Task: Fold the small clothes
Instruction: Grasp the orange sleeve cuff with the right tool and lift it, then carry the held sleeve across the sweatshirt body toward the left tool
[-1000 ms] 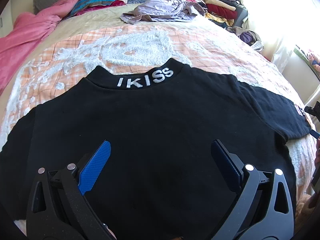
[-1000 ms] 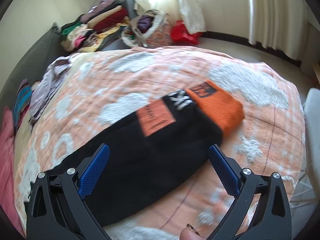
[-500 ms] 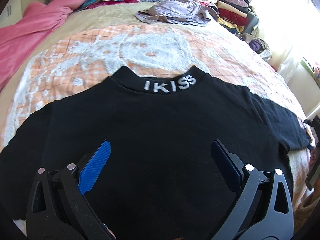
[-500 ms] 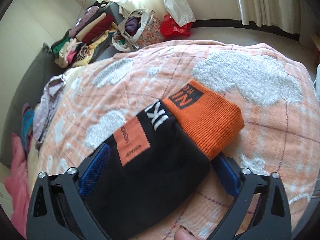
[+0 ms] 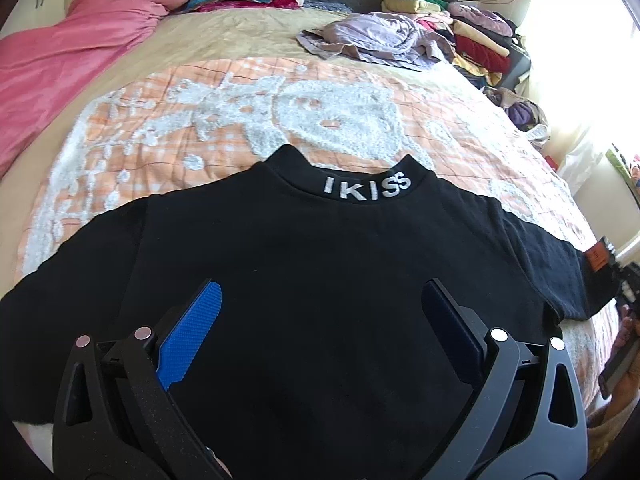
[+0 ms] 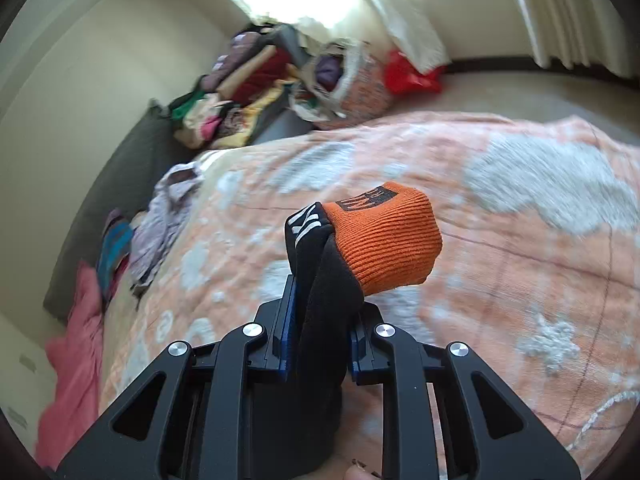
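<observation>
Sweater hem cut off; bedspread blurred.

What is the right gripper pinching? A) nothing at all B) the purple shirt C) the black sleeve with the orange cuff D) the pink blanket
C: in the right wrist view the right gripper has just closed on the black sleeve, bunching it between the pads, with the orange cuff sticking out past them.

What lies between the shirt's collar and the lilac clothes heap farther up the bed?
Left wrist view: only bare bedspread between the collar and lilac heap.
</observation>
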Tool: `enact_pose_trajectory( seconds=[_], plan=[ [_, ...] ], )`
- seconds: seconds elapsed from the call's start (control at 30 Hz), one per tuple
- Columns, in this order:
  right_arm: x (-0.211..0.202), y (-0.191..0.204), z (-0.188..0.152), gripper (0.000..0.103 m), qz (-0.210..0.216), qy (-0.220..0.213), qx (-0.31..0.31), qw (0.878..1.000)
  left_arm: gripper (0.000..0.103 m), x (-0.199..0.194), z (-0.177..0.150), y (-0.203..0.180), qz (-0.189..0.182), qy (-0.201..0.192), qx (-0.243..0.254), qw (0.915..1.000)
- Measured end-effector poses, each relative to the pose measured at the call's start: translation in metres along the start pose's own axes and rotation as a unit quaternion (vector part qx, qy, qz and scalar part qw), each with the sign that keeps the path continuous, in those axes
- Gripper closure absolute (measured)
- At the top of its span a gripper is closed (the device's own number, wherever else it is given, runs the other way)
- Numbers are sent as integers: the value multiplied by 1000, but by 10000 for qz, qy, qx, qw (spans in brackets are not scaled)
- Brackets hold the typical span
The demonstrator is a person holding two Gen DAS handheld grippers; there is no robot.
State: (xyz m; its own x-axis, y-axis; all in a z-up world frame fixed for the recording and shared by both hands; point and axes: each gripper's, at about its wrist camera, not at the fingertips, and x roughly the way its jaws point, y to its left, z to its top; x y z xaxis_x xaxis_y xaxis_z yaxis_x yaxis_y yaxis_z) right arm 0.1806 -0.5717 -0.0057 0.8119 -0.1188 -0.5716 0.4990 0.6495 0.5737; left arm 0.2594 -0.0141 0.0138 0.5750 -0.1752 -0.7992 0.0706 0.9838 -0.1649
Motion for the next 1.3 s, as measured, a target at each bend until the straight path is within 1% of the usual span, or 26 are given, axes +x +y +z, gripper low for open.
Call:
enact_pose_trajectory(
  seconds=[0.1, 0.17, 0.27, 0.37, 0.47, 0.57, 0.63, 0.77, 0.83, 0.9, 0.97, 1.1, 1.2, 1.3],
  plan=[
    [-9, 30, -6, 84, 206, -116, -523, 9984, 9, -3, 0, 5, -43, 8, -83, 10000],
    [-13, 42, -10, 84, 317, -140, -736, 9967, 9, -4, -1, 7, -39, 5, -130, 9999],
    [-20, 67, -20, 84, 614, -103, -1132, 9916, 9, -7, -1, 9, -47, -14, -169, 9998],
    [-24, 86, -27, 84, 750, -126, -1484, 9860, 9, -12, 0, 11, -101, -41, -205, 9997],
    [-29, 106, -41, 84, 910, -92, -1856, 9784, 9, -14, 2, 12, -243, -36, -220, 9995],
    [-29, 126, -55, 84, 1100, 59, -2148, 9704, 9, -16, 3, 14, -470, 24, -285, 9985],
    [-28, 142, -71, 84, 1226, 188, -2392, 9630, 9, -17, 3, 16, -578, 38, -341, 9977],
    [-24, 169, -99, 84, 1350, 386, -2812, 9493, 9, -20, 5, 19, -755, 41, -452, 9961],
    [-24, 180, -115, 84, 1414, 486, -3001, 9421, 9, -18, 5, 22, -883, 102, -564, 9944],
    [-24, 190, -130, 84, 1436, 537, -3209, 9346, 9, -17, 5, 25, -901, 121, -647, 9937],
    [-25, 198, -144, 84, 1455, 590, -3401, 9272, 9, -17, 6, 27, -881, 118, -655, 9939],
    [-23, 210, -167, 84, 1468, 681, -3710, 9144, 9, -14, 6, 29, -976, 145, -733, 9924],
    [-21, 218, -183, 84, 1510, 795, -3906, 9046, 9, -12, 4, 28, -1073, 188, -765, 9911],
    [-18, 224, -198, 82, 1555, 929, -4050, 8962, 9, -7, 2, 27, -1251, 265, -799, 9886]
  ],
)
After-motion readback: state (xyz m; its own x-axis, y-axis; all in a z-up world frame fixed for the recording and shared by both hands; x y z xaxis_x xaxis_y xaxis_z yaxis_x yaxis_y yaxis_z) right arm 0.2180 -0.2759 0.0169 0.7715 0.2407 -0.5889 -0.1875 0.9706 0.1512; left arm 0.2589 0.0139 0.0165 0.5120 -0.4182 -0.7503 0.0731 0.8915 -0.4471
